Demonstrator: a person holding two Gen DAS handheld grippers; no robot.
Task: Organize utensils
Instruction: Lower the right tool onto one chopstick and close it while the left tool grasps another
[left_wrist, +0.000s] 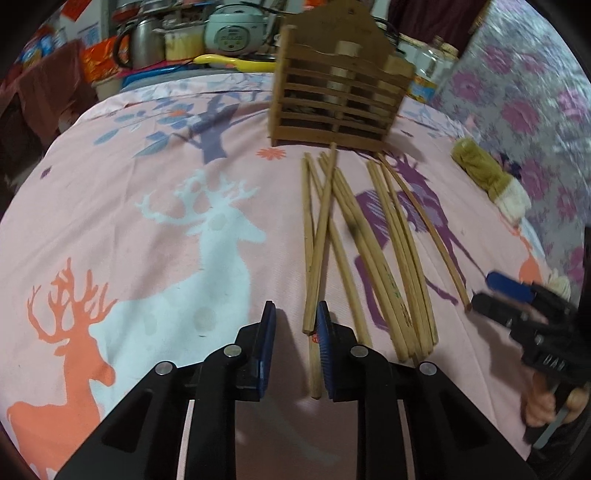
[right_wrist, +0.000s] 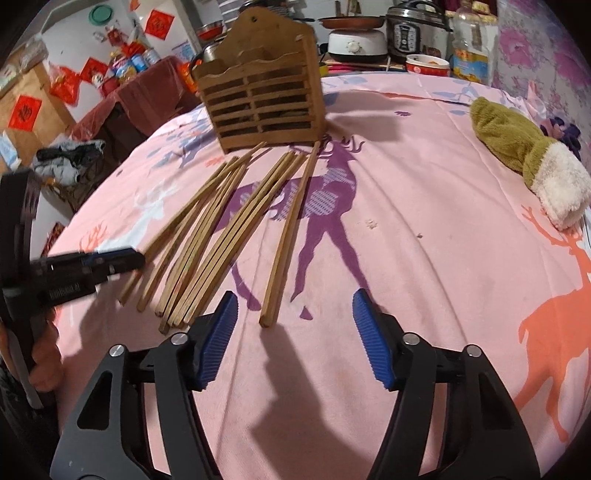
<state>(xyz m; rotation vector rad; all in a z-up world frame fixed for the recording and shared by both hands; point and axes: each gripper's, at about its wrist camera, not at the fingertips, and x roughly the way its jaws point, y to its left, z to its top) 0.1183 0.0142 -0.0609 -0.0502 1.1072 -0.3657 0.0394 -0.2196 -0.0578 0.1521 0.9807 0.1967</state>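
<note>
Sticks: your chopsticks (left_wrist: 354, 243) lie loose on the pink cloth (left_wrist: 166, 258), in front of the wooden rack (left_wrist: 336, 92), which stands upright.
Axis: they run lengthwise from you toward the rack, near ends by the tongs.
Left gripper (left_wrist: 295, 350): released, jaws parted narrowly, nothing between them; one stick end lies just beside the right pad.
Right gripper (right_wrist: 293, 339): released and wide, empty; a lone stick (right_wrist: 288, 236) points into the gap.
Nearer: by my reading, your right is better lined up on a single stick.
</note>
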